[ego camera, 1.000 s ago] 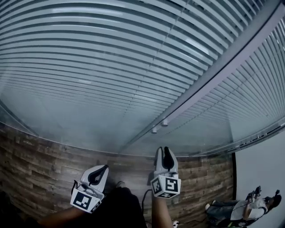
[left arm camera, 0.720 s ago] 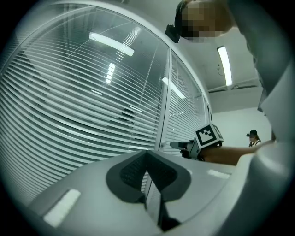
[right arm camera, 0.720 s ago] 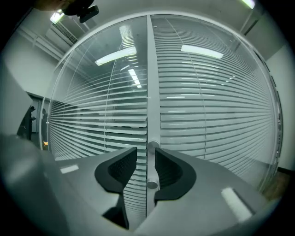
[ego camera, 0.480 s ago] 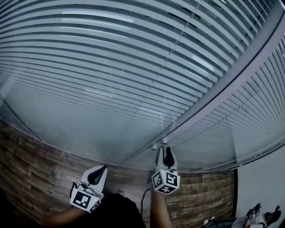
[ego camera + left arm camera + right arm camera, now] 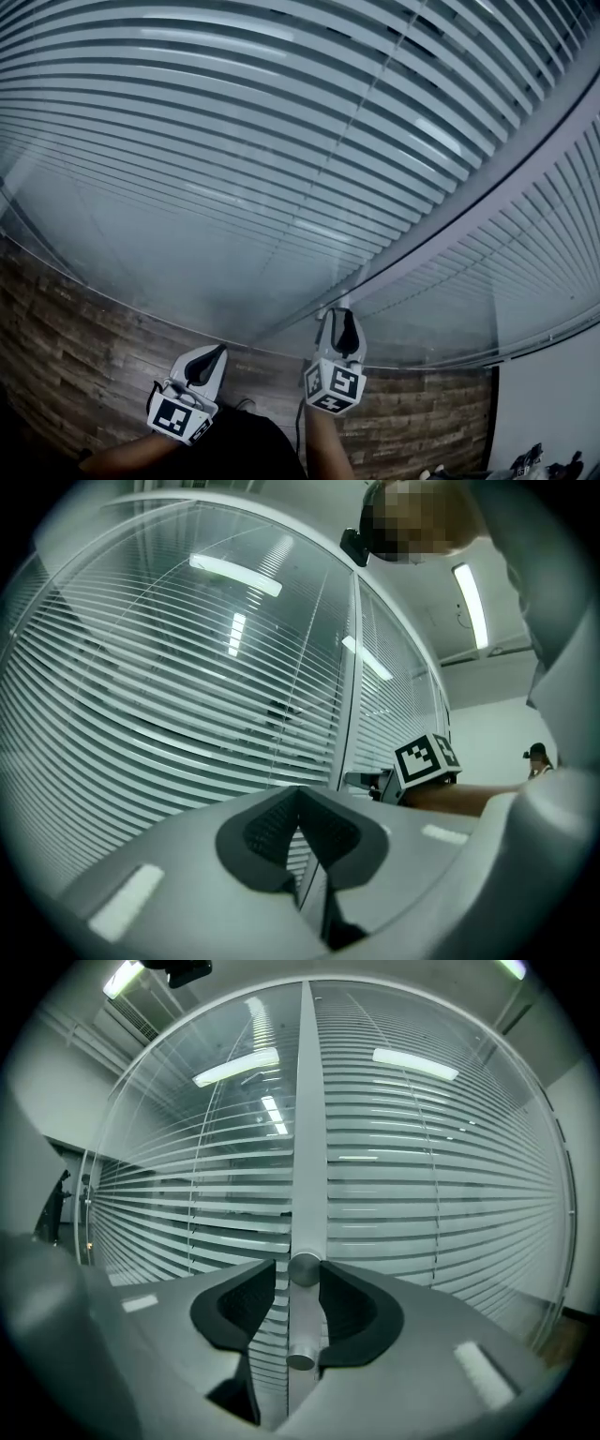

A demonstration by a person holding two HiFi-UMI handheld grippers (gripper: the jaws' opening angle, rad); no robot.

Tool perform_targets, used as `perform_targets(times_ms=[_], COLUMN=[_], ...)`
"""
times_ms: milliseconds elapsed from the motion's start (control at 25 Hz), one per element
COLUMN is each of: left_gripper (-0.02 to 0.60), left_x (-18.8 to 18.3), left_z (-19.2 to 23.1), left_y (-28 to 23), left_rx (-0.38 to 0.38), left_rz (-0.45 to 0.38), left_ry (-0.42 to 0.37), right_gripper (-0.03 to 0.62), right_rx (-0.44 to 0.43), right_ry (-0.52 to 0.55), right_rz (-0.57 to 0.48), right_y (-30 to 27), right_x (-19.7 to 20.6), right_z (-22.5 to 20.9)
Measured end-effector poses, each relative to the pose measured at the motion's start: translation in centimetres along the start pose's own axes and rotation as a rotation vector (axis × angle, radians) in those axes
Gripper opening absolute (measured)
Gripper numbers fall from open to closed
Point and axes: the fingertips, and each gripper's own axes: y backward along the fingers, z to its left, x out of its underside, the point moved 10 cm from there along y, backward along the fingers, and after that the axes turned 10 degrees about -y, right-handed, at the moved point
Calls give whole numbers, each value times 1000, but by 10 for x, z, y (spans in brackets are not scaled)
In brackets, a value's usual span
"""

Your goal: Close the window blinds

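Observation:
The slatted window blinds sit behind glass on both sides of a grey frame post. Two round knobs, an upper knob and a lower knob, stick out of the post. My right gripper reaches up to the post with its jaws opening. The upper knob lies between the fingertips, with a gap on the left side. My left gripper hangs lower left, shut and empty, away from the glass.
Wood-plank floor runs along the foot of the glass. A white wall adjoins at the lower right. The right gripper's marker cube shows beside the post in the left gripper view.
The view has tilted upward. My right gripper has risen to the two knobs, which showed above it before and are now covered by it. The left gripper has barely moved.

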Motion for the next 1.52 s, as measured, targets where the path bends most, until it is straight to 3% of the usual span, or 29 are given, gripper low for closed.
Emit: perform_targets(times_ms=[200, 280, 400, 480, 680, 840, 920, 960, 1120, 1200, 1360, 1440, 1520], left_gripper=[0, 0, 0, 0, 0, 0, 0, 0, 0, 0, 0, 0, 0], left_x=[-8, -2, 12, 9, -11, -9, -4, -1, -8, -7, 4, 0, -2], left_z=[-7, -7, -10, -12, -18, -23, -23, -24, -26, -25, -24, -23, -23], left_y=[-1, -1, 2, 0, -7, -10, -10, -10, -5, -5, -2, 0, 1], left_rx=[-15, -14, -16, -13, 6, 13, 14, 14, 8, 7, 1, -10, -14], left_rz=[14, 29, 47, 40, 39, 43, 43, 44, 37, 37, 49, 51, 49], left_ry=[4, 10, 27, 20, 2, -1, -6, -6, 0, -7, 0, 7, 6], right_gripper=[155, 116, 127, 126, 128, 129, 130, 132, 167, 169, 134, 129, 127], right_rx=[14, 8, -12, -29, -16, 14, -4, -28, -160, -183, -155, -153, -154], right_ry=[21, 36, 110, 215, 602, 758, 707, 618, -22, -229, -364, -338, -230], right_rz=[10, 6, 13, 31, 62, 60, 62, 65, 67, 57, 33, 33, 43], right_y=[0, -5, -6, -5, -4, -4, -6, -6, 1, 0, -4, -2, -2], right_x=[-5, -4, 1, 0, -20, -16, -9, -8, -20, -16, -3, -5, -10], right_z=[2, -1, -3, -3, 8, 12, 9, 6, -12, -18, -21, -20, -19])
